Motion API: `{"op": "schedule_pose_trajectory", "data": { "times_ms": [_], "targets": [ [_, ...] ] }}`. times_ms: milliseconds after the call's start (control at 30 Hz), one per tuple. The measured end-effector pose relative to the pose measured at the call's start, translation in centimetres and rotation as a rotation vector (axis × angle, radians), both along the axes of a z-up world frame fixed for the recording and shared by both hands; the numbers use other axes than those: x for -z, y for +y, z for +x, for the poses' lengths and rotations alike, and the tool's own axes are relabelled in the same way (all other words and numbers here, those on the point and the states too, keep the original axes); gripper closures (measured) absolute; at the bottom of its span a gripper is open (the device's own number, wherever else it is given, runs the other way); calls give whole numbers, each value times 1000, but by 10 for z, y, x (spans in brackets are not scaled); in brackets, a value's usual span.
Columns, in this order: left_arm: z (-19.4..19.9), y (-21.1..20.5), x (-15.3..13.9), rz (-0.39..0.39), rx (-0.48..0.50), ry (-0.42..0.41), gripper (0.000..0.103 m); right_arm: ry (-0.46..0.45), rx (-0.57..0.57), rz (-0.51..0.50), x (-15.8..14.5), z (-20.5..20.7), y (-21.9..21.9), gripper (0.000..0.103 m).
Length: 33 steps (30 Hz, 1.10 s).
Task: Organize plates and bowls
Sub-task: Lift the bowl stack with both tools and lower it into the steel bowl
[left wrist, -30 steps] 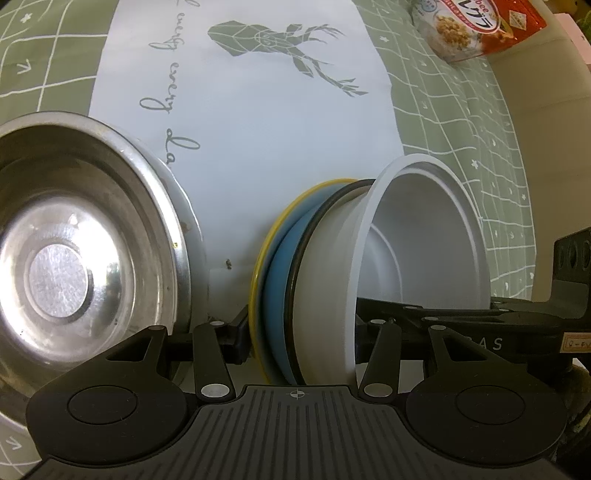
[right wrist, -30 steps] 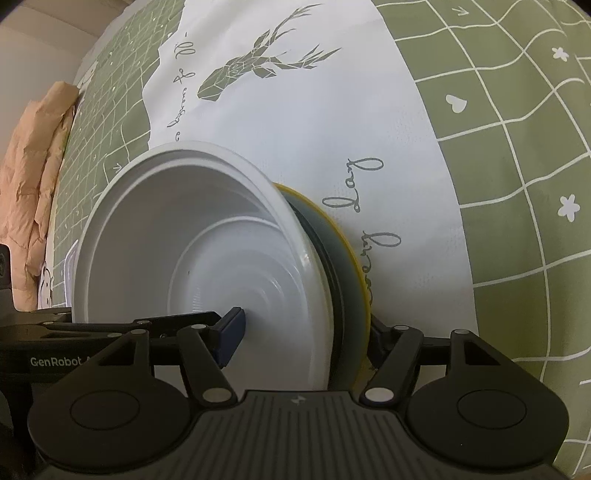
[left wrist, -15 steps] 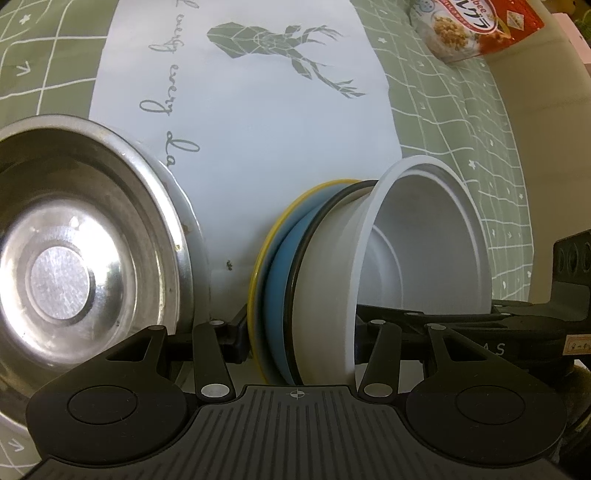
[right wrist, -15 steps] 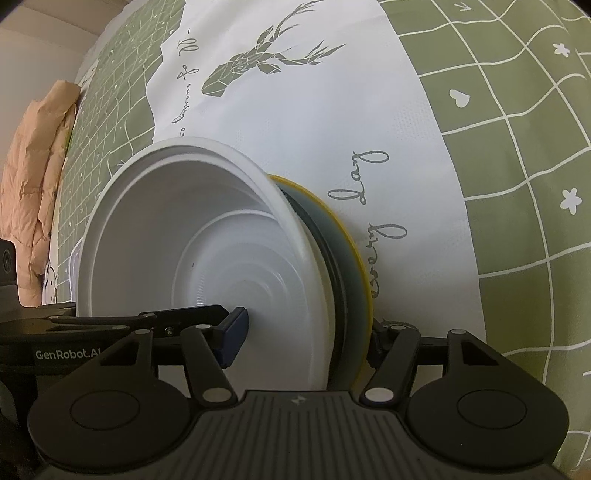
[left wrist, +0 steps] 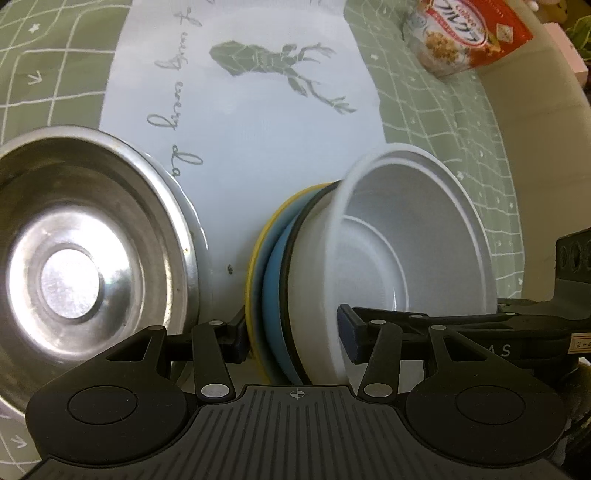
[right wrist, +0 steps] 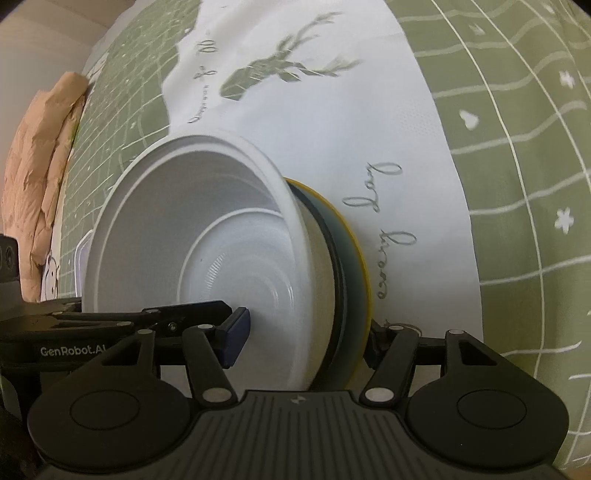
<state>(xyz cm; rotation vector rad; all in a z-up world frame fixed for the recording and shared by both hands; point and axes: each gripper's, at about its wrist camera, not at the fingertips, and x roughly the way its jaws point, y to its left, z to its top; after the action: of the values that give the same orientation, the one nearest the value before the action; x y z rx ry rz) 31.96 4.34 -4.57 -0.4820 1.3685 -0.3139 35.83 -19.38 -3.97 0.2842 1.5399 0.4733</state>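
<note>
- Left wrist view: the left gripper is clenched on a stack held on edge between its fingers. One pad presses the yellow plate at the stack's left face; the other pad sits inside the white bowl, against its bottom.
- Between plate and bowl are a blue dish and a thin black rim, nested tight together.
- A steel bowl lies to the left of this gripper, close beside its left finger, tilted so its inside faces the camera.
- The right gripper reaches in from the right edge, its finger just behind the left gripper's pad in the white bowl.
- Far ahead, to the right, a red snack bag lies on the green checked cloth.
- Right wrist view: the right gripper has just been closing and grasps the same stack, one blue pad inside the white bowl, the other finger behind the yellow plate.
- The left gripper comes in from the left edge.
- A beige quilted cloth lies far off to the left.
</note>
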Motion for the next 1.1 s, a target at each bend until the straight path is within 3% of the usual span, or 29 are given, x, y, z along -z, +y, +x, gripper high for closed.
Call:
{"op": "schedule_pose_trajectory", "data": {
  "times_ms": [200,467,633,767,867,1100],
  "targets": [
    [-13,28,-28,-22,-55,-60,51,-73,-78,-31,-36,4,28,42],
    [-45,102,-72,39,-209,-120,51,-158,-212,43,-77,4,106,42],
    [-59,144,-50,80,-291,-72,52,-116,-265,78,-54,0,161,44],
    [-59,159,-16,110,-312,-6,52,-86,-278,25,-23,-3,185,44],
    [-58,159,-8,100,-343,-2,53,-68,-240,-17,-7,-7,190,42],
    [-50,158,-9,110,-331,-10,55,-83,-206,-21,-7,-5,183,41]
  ]
}}
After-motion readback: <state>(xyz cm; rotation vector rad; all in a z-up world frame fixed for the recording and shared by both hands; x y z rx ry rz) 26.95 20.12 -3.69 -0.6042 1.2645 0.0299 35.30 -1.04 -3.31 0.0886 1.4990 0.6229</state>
